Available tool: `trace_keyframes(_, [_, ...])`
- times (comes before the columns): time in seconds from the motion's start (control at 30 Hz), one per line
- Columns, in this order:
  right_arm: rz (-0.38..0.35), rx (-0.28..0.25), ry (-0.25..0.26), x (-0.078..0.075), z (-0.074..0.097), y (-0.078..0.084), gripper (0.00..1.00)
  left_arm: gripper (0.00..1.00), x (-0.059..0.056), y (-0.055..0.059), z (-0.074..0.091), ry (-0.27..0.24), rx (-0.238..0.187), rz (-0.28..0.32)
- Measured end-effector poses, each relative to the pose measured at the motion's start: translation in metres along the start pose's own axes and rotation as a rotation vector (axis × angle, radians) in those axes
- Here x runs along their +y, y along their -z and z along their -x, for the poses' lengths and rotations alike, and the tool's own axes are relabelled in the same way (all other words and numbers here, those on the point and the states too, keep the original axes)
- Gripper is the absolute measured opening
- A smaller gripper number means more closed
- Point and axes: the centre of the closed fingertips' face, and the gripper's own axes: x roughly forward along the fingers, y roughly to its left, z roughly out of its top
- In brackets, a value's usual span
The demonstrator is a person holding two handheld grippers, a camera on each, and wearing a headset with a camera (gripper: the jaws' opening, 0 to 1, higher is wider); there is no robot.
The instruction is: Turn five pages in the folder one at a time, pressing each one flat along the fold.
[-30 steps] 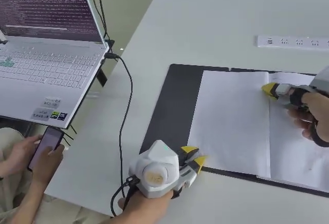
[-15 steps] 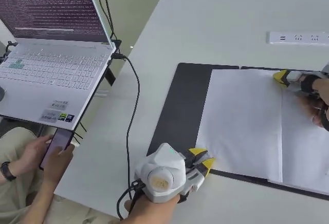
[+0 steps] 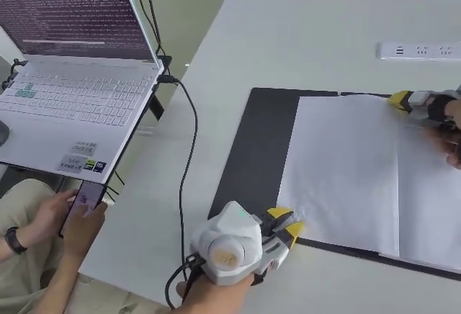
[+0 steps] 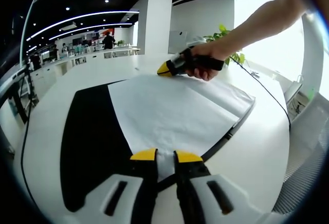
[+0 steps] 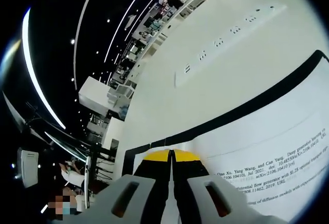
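Head view: the open folder (image 3: 252, 155) lies on the white surface (image 3: 302, 26), with a blank page (image 3: 338, 163) spread over its left half. The left tool (image 3: 289, 222) sits at the folder's near edge and the right tool (image 3: 398, 99) at the far end of the fold. A laptop (image 3: 72, 91) and its cable (image 3: 189, 148) lie to the left, a power strip (image 3: 418, 50) beyond, and a seated person holds a phone (image 3: 83, 202). Left gripper view: the jaws stand narrowly apart over the page edge; grip cannot be told. Right gripper view: the jaws meet, tips on the fold, beside printed text (image 5: 267, 167).
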Motion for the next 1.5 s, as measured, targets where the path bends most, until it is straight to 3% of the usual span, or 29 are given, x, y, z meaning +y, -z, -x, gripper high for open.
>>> trace_keyframes(0.63, [-0.004,0.124,-0.057,0.012,0.04,0.058,0.0,0.11,0.001,0.0,0.0,-0.002,0.011,0.008])
trace_keyframes(0.73, [-0.019,0.103,-0.06,0.012,0.047,0.06,0.0,0.11,0.001,0.001,0.0,-0.002,0.017,0.007])
trace_keyframes(0.9, [-0.009,0.16,-0.071,0.014,0.056,0.081,0.0,0.11,0.001,0.001,0.0,-0.001,0.022,0.004])
trace_keyframes(1.1, [-0.045,0.136,-0.084,0.014,0.068,0.088,0.0,0.11,0.001,0.001,0.0,0.001,0.03,0.002])
trace_keyframes(1.2, [-0.016,0.193,-0.083,0.015,0.077,0.108,0.0,0.1,0.001,0.001,0.0,0.002,0.033,0.002])
trace_keyframes(1.27, [-0.031,0.192,-0.085,0.017,0.082,0.118,0.0,0.1,0.001,0.001,0.0,0.002,0.034,0.001])
trace_keyframes(1.4, [-0.07,0.15,-0.094,0.019,0.089,0.122,0.0,0.1,0.001,0.001,0.0,0.003,0.033,0.0])
trace_keyframes(1.5, [-0.076,0.173,-0.102,0.022,0.094,0.133,0.0,0.1,0.0,0.001,0.0,0.003,0.03,0.002])
